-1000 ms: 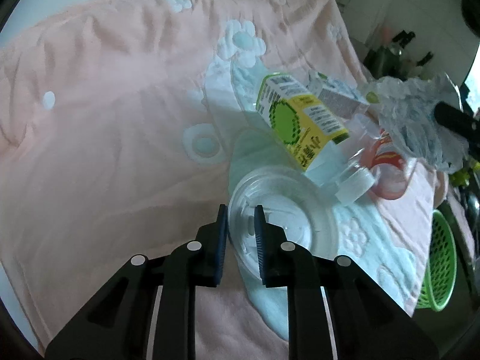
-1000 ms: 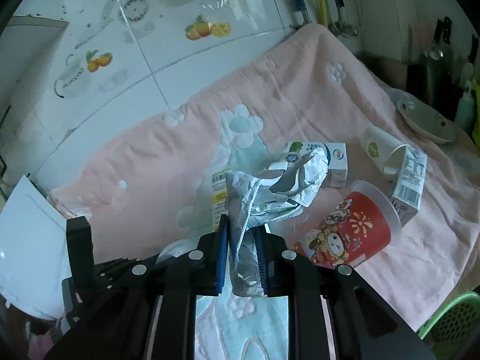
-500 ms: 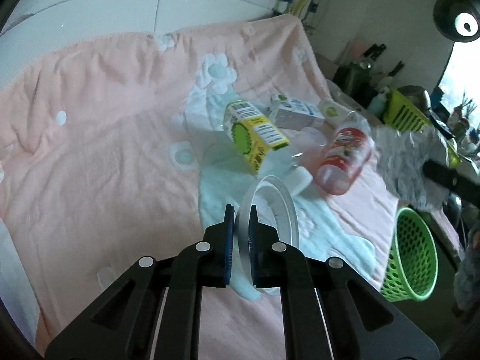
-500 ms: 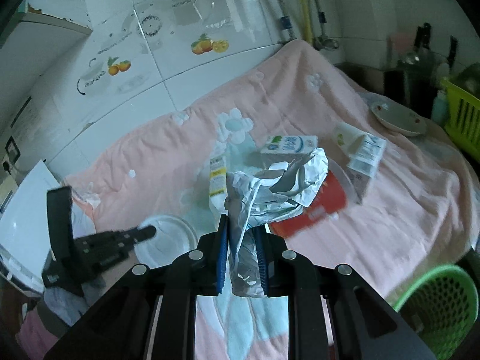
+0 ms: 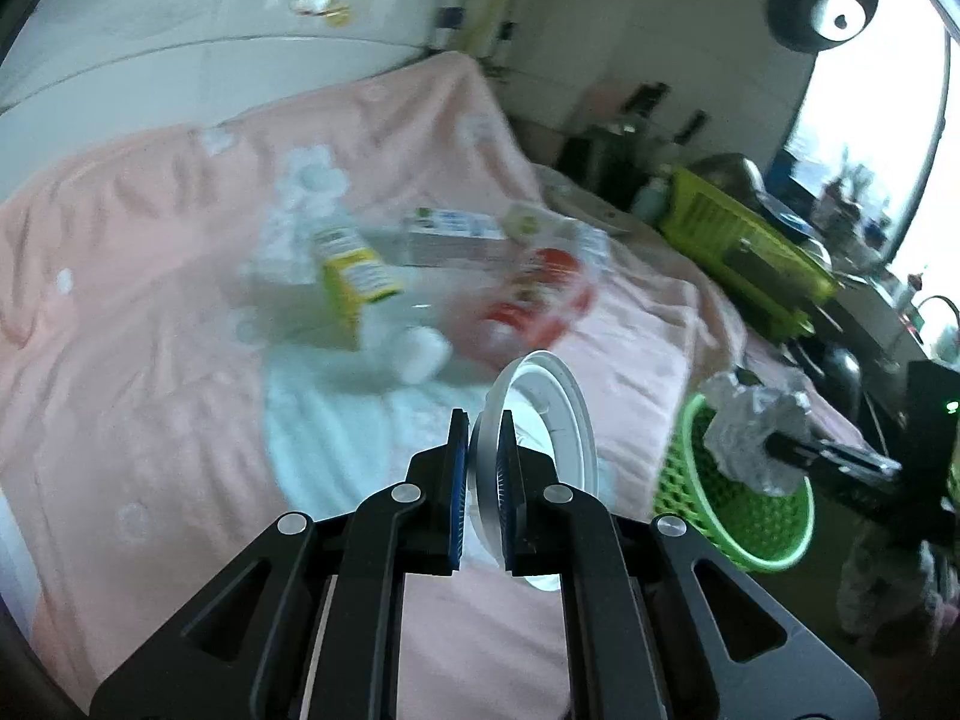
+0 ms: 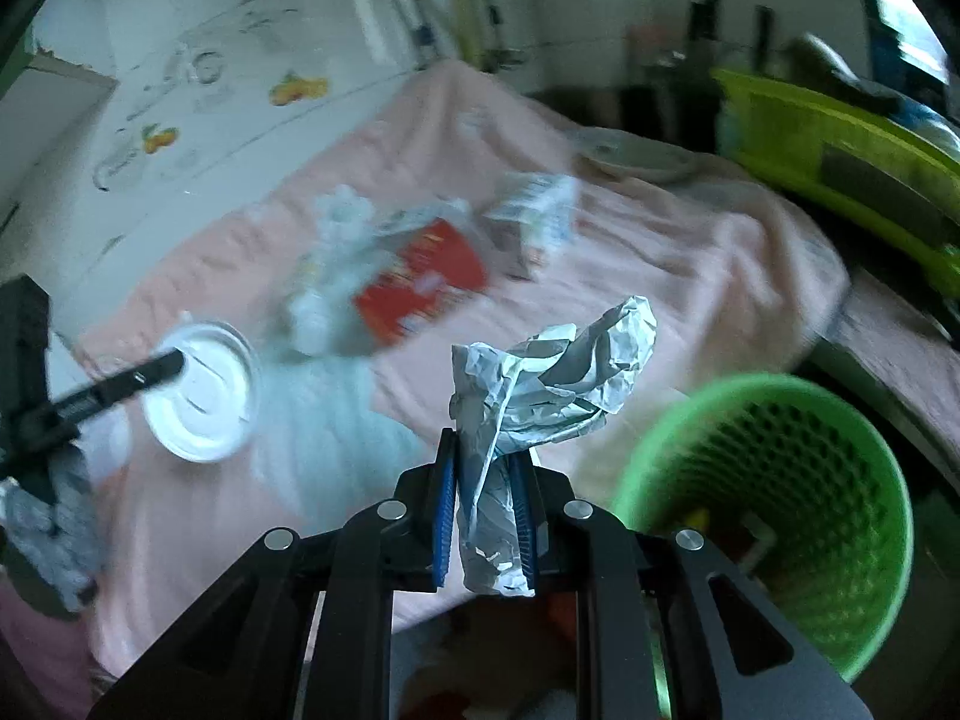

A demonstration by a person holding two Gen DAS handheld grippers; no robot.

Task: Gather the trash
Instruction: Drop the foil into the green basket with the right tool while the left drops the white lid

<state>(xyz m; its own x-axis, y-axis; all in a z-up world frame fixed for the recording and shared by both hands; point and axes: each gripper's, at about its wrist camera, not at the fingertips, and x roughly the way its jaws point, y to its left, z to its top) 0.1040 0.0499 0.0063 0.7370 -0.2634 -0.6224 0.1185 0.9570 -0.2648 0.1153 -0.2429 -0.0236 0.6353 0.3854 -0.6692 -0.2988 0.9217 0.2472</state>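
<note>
My left gripper (image 5: pixel 482 426) is shut on the rim of a clear plastic lid (image 5: pixel 543 420) and holds it on edge in the air above the pink cloth. My right gripper (image 6: pixel 483 447) is shut on a crumpled white paper wad (image 6: pixel 558 378), lifted off the table to the left of the green mesh basket (image 6: pixel 774 510). In the left wrist view the wad (image 5: pixel 750 438) hangs over the basket (image 5: pixel 738 516). The lid also shows in the right wrist view (image 6: pixel 201 399).
On the pink cloth (image 5: pixel 150 300) lie a yellow-green carton (image 5: pixel 354 282), a red printed cup (image 5: pixel 534 294), a small white cap (image 5: pixel 423 354) and a white carton (image 5: pixel 450 234). A plate (image 6: pixel 636 156) and a lime crate (image 6: pixel 840 144) stand at the far right.
Both grippers have risen and swung right toward the green basket, carrying the lid and the paper wad. The lid went from lying on the cloth to held in the air.
</note>
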